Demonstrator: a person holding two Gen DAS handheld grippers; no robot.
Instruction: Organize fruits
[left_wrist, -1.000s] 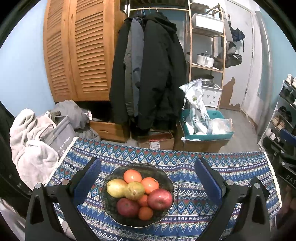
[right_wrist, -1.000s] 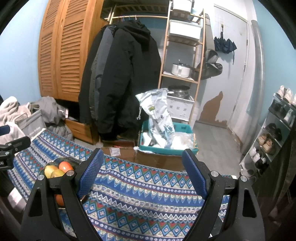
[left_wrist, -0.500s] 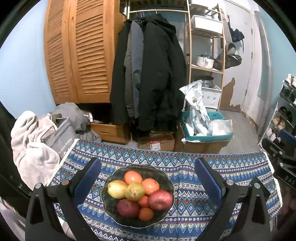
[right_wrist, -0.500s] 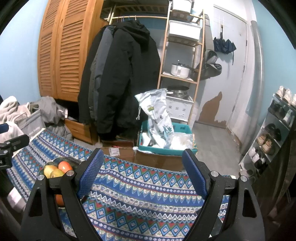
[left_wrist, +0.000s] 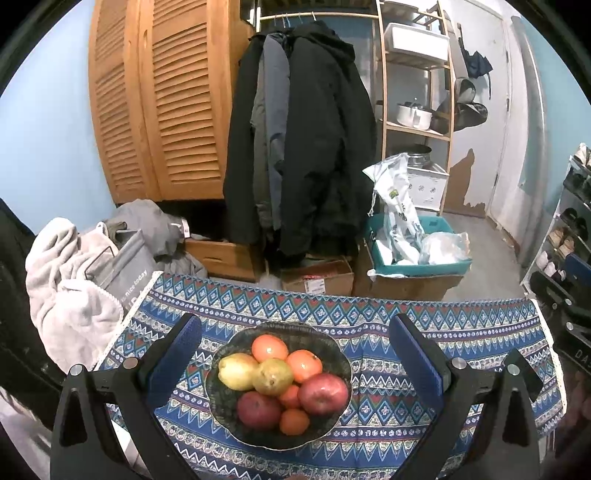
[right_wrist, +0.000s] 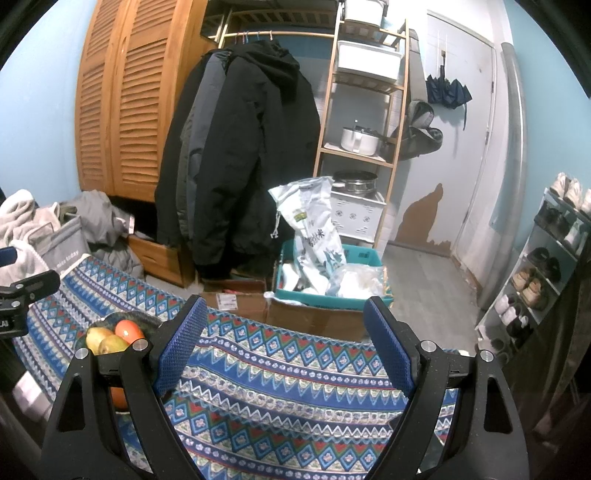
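We hold two grippers over a table draped in a blue patterned tablecloth (left_wrist: 461, 332), both tilted gently downward and level side to side. Our left gripper (left_wrist: 295, 334) hovers above a dark glass bowl (left_wrist: 334, 347) of fruit that sits on the cloth between its widely parted blue pads (left_wrist: 177, 354), which touch nothing. Our right gripper (right_wrist: 286, 338) hangs over bare cloth at the right part of the table, its jaws also spread wide and holding nothing.

The bowl sits at the near middle of the table in the left view. In it we see two pears (left_wrist: 273, 376) at the left, two red apples (left_wrist: 323, 393) at the near side, and several oranges (left_wrist: 269, 348), two of them at the far side.

In the right view the bowl (right_wrist: 142, 317) lies at the far left, mostly hidden behind the gripper's left finger; only a pear (right_wrist: 96, 338) and one orange (right_wrist: 129, 331) show clearly there. One small orange in the left view is half buried under the apples. The left gripper's tip (right_wrist: 29, 288) pokes in at the left edge of the right view, cut off. No hands are in view. Beyond the table hang dark coats (left_wrist: 306, 140), beside a louvred wooden wardrobe (left_wrist: 159, 103).

Compared with a second ago, nothing has shifted: both grippers keep the same place and the same wide opening, and the fruit lies as before.
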